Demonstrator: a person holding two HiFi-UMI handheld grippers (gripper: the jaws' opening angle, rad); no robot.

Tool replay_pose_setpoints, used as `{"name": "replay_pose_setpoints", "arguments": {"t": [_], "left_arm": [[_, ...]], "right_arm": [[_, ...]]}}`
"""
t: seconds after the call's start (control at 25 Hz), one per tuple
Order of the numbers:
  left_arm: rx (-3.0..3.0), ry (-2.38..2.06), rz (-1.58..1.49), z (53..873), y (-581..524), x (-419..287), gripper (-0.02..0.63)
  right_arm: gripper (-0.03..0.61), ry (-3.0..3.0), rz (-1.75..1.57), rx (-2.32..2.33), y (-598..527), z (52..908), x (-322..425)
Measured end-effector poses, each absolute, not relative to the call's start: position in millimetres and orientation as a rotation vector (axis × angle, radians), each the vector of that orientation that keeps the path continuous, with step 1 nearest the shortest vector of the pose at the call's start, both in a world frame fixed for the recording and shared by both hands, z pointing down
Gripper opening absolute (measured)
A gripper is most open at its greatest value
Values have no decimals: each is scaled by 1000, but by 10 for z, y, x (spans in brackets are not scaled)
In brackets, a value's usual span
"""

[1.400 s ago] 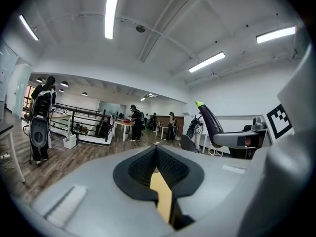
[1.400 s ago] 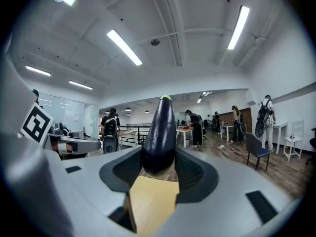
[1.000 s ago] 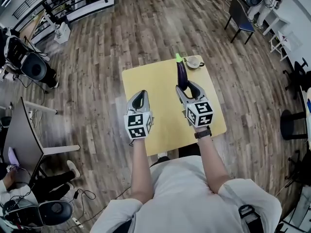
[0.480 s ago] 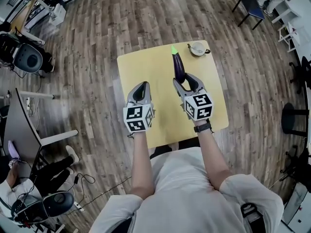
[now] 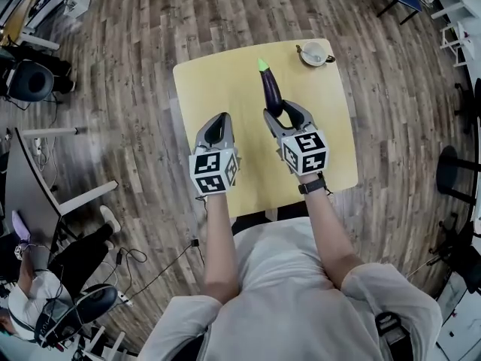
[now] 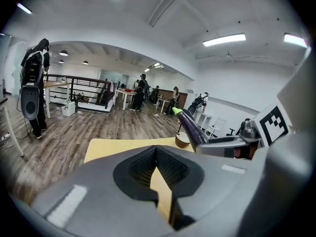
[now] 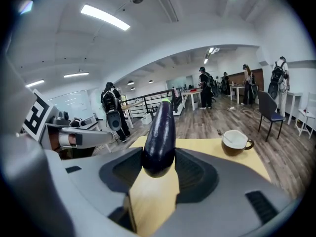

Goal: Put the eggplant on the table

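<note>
A dark purple eggplant [image 5: 270,90] with a green tip points away from me over the yellow table [image 5: 218,81]. My right gripper [image 5: 279,112] is shut on its blunt end. In the right gripper view the eggplant [image 7: 159,132] sticks out from between the pads of that gripper [image 7: 159,160], above the tabletop [image 7: 207,149]. My left gripper [image 5: 217,120] hovers beside it on the left, shut and holding nothing; its tips [image 6: 157,150] meet over the table [image 6: 118,144]. From the left gripper view the eggplant [image 6: 191,127] shows at the right.
A brown cup [image 5: 314,53] with a white inside stands at the table's far right corner, also cup [image 7: 235,141]. Around the table is wood floor. A desk [image 5: 34,194] and a seated person [image 5: 45,277] are at the left, chairs at the right.
Both grippers have sunk toward the tabletop, the right one still holding the eggplant. The table now sits higher in the head view.
</note>
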State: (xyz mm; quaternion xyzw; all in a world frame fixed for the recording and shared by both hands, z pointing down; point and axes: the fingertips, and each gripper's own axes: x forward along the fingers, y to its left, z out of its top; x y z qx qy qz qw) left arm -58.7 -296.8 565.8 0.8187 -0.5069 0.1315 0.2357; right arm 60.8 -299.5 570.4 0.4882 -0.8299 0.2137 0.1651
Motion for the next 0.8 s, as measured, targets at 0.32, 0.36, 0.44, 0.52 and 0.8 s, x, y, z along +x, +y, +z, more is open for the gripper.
{"name": "replay_pose_setpoints", "arguments": {"t": [0.32, 0.36, 0.44, 0.52, 0.8], "left_arm": [[2200, -1354, 401, 5958, -3059, -505, 10], [2195, -1348, 405, 5996, -3076, -492, 10], [2183, -1338, 415, 6069, -3096, -475, 11], [2171, -1328, 424, 6137, -3097, -468, 11], [2118, -1318, 441, 6397, -3130, -484, 9]], "right_arm": [[204, -2321, 703, 1353, -3084, 6105, 591], [204, -2316, 713, 1349, -3100, 6147, 590], [204, -2304, 732, 1338, -3117, 6227, 581], [204, -2291, 747, 1324, -3116, 6302, 565], [203, -2246, 807, 1286, -3138, 6605, 543]]}}
